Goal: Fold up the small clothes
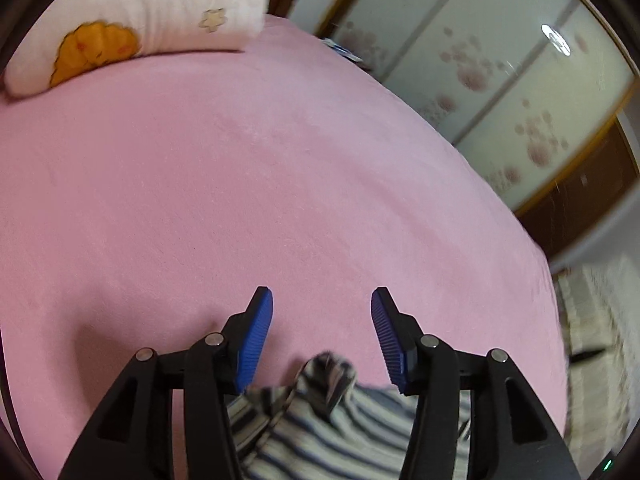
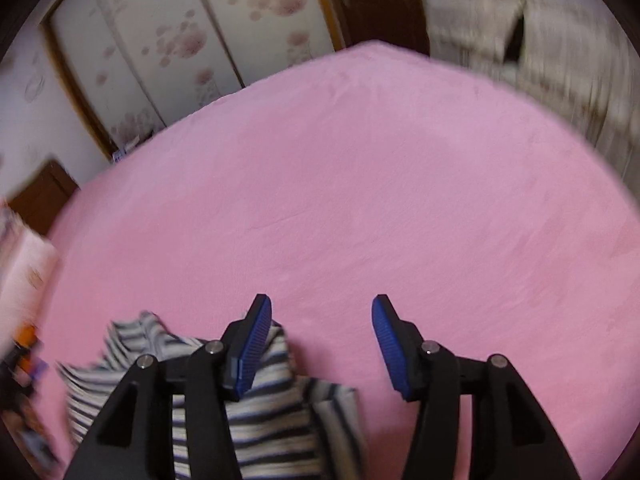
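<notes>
A small, soft knit garment striped in white, grey and navy [image 1: 320,420] is seen rumpled on the pink fleece bed cover [image 1: 240,180]. Left gripper [image 1: 322,340] and right gripper [image 2: 322,344]: fingers apart, nothing held; cloth lies loose beneath. Judged light, limp and drapey. Best pinched at corners or hem edges.

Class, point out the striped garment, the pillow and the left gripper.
striped garment [image 1: 352,436]: left wrist view, its striped body.
pillow [image 1: 160,20]: left wrist view, its white face.
left gripper [image 1: 322,300]: left wrist view, between its fingertips.
</notes>
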